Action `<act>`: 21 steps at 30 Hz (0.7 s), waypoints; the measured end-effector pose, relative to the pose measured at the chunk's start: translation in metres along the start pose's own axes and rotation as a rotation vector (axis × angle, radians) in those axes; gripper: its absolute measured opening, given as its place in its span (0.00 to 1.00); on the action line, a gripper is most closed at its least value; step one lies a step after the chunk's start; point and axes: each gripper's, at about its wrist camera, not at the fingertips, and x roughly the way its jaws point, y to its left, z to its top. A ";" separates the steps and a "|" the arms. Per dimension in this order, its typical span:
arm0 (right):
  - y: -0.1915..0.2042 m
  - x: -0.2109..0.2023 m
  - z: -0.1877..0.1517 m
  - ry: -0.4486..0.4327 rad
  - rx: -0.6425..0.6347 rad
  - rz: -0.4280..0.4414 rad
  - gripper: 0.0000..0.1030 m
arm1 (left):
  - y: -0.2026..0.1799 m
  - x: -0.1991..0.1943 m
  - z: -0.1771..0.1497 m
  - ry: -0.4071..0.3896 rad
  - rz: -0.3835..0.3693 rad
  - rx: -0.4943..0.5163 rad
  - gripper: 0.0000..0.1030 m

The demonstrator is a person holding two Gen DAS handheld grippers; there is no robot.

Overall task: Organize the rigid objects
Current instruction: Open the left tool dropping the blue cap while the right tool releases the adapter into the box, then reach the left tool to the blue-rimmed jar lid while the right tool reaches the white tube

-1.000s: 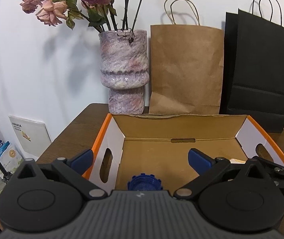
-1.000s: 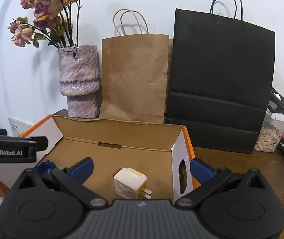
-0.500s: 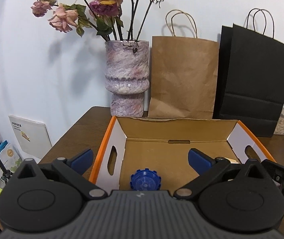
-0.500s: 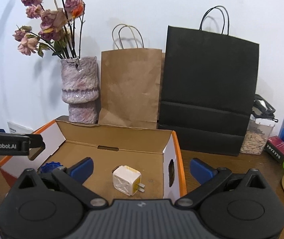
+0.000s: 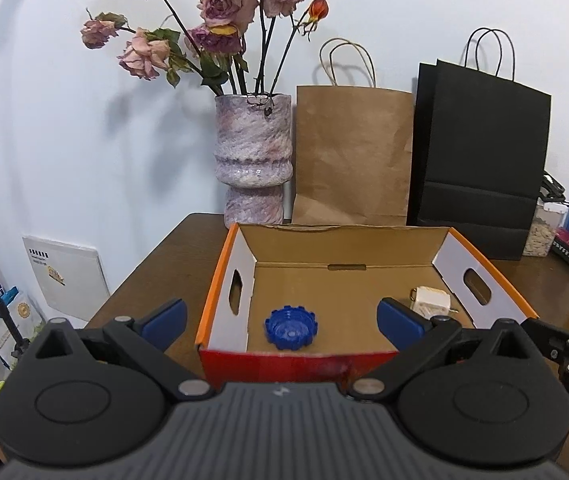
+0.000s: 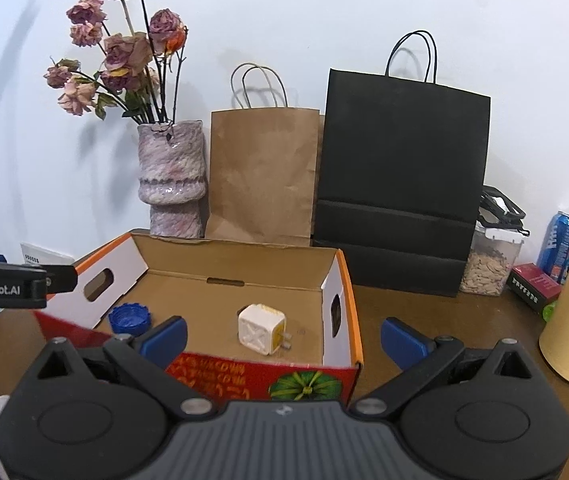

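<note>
Left wrist view: cardboard box (image 5: 480, 256) on the wooden table (image 5: 156, 276), corrugated, orange rim, red printed front, oval handle holes. Two items already inside, so the task looks partly done; what remains outside can't be seen. White plug adapter (image 6: 262, 329), a hard plastic cube with metal prongs, sits right of centre. Blue bottle cap (image 5: 291, 327), ridged round plastic, lies near the left front. Left gripper (image 5: 280, 320) and right gripper (image 6: 282, 338) are both spread wide, holding nothing.
</note>
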 end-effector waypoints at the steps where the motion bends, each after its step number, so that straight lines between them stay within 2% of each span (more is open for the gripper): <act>1: 0.001 -0.005 -0.002 0.002 -0.001 0.004 1.00 | 0.001 -0.005 -0.002 -0.003 -0.003 -0.003 1.00; 21: 0.021 -0.086 -0.049 0.029 0.002 0.015 1.00 | 0.016 -0.086 -0.051 0.008 -0.026 0.013 1.00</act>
